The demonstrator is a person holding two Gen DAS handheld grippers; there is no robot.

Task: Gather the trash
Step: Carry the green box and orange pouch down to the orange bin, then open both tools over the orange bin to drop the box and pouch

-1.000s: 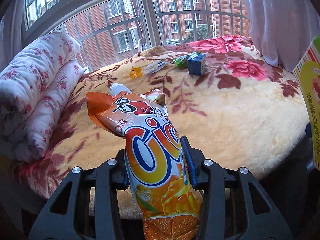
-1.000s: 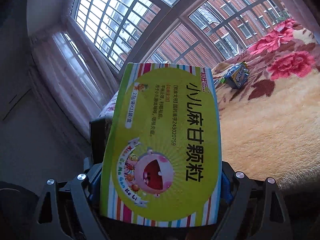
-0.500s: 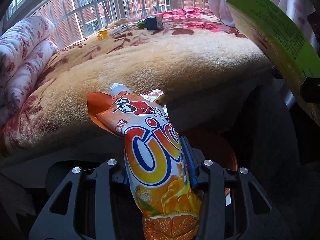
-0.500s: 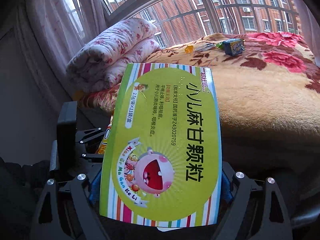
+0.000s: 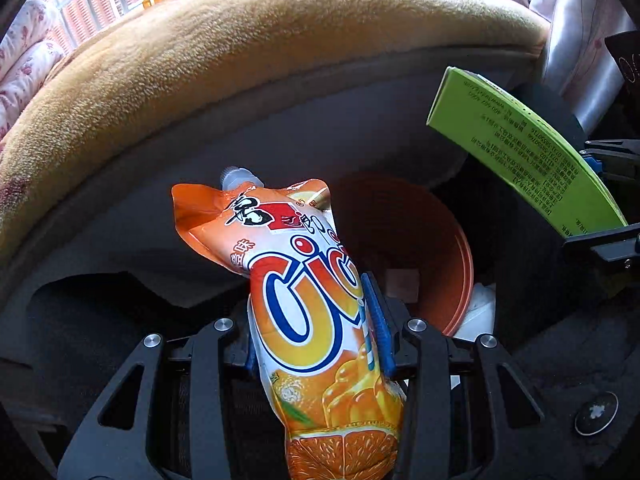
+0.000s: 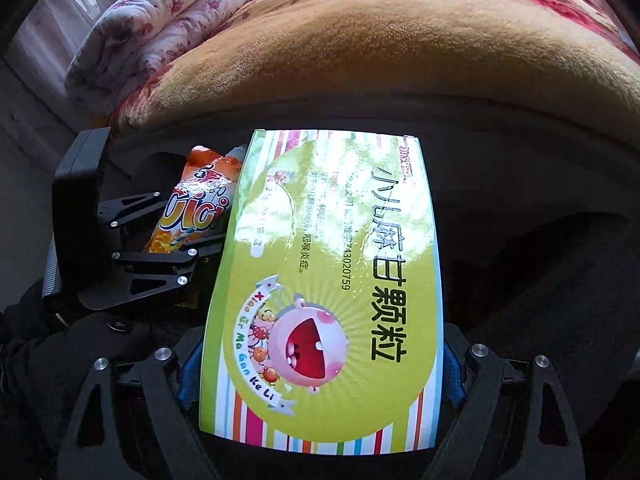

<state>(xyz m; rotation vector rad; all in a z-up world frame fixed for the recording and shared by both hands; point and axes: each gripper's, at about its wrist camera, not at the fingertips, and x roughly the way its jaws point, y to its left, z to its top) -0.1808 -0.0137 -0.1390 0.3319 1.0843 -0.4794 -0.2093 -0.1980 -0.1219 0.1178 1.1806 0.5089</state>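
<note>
The left gripper (image 5: 316, 320) has its jaws pinching the orange drink pouch (image 5: 308, 288), which stands up between the blue pads with its white cap at the far end and its orange-slice end hanging back below the jaws. The right gripper (image 6: 320, 364) has its jaws pressed against both long edges of the green medicine box (image 6: 324, 292), printed face toward the camera.

Compared with half a second ago, both grippers have tipped further down. In the left view the bed (image 5: 248, 48) with its tan blanket has slid up to the top of the frame, and the dark space under the bed edge now fills the middle. The orange bin (image 5: 424, 248) shows much more of its rim and inside, ahead of the jaws and just to their right, partly hidden behind the pouch; something white (image 5: 478, 308) lies against its rim on the near right. The box, seen edge-on, sits lower on the right of that view than before.

In the right view the rolled floral quilt (image 6: 160, 20) and the small items on the bed have moved to the top edge, and the pouch in the left gripper appears just left of the box.
</note>
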